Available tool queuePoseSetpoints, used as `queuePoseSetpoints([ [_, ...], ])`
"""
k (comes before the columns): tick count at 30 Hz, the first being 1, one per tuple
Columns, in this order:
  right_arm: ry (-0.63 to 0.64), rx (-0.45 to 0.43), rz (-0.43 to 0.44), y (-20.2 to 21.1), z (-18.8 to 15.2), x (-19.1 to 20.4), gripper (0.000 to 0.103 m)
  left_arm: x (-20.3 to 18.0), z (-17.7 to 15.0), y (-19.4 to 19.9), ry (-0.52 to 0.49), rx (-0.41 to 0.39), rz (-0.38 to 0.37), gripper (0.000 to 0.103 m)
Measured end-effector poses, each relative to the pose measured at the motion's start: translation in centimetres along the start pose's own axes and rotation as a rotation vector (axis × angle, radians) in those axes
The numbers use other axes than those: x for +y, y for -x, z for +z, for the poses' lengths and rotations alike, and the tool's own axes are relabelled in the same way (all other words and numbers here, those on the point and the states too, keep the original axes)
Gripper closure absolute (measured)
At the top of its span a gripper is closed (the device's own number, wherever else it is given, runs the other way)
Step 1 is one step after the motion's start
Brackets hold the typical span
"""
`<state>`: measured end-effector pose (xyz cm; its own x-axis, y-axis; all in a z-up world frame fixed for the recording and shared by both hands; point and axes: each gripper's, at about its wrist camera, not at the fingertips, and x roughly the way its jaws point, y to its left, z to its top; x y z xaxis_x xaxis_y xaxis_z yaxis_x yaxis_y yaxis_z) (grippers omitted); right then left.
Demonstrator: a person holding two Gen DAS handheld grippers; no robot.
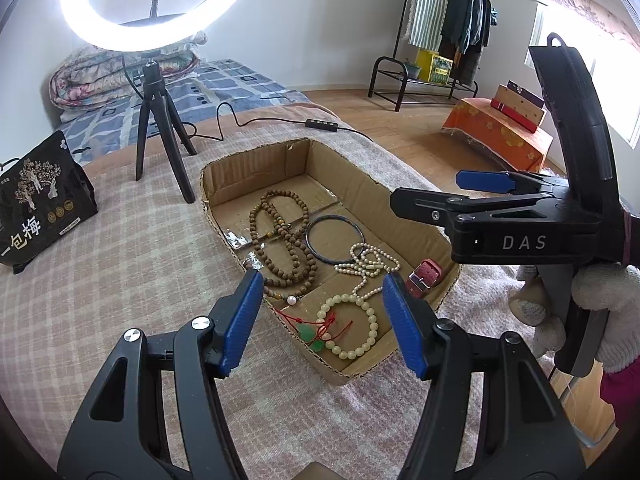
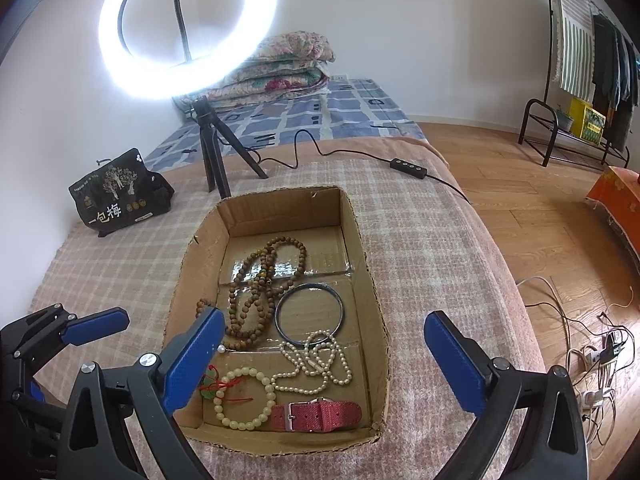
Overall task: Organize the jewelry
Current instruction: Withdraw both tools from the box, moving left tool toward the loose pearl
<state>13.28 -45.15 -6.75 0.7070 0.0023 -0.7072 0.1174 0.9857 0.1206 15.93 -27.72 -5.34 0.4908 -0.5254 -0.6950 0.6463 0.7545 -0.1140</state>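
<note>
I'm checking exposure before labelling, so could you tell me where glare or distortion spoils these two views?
Left wrist view: the ring light blows out white at top left, and the window is overexposed at right. Right wrist view: the ring light blooms again, and tape on the box floor glints. Both views bend at the fisheye edges; the jewelry stays sharp.

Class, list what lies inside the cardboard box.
Inside the cardboard box: wooden bead necklace, dark bangle, pearl necklace, pale bead bracelet, red watch strap, green pendant. The pendant is partly hidden in the right view.
</note>
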Motion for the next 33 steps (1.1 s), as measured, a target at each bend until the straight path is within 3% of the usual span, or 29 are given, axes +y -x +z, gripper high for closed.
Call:
queuePoseSetpoints([
  [22, -0.019, -0.046, -0.015, 4.5, -0.5, 0.7, 0.000, 1.7, -1.0, 5.2, 0.035, -0.067, 0.036, 0.039],
  [33, 0.004, -0.057, -0.013, 7.1, -2.3, 2.3, 0.000, 4.5, -2.8, 8.4, 0.078, -0.094, 0.097, 0.039],
])
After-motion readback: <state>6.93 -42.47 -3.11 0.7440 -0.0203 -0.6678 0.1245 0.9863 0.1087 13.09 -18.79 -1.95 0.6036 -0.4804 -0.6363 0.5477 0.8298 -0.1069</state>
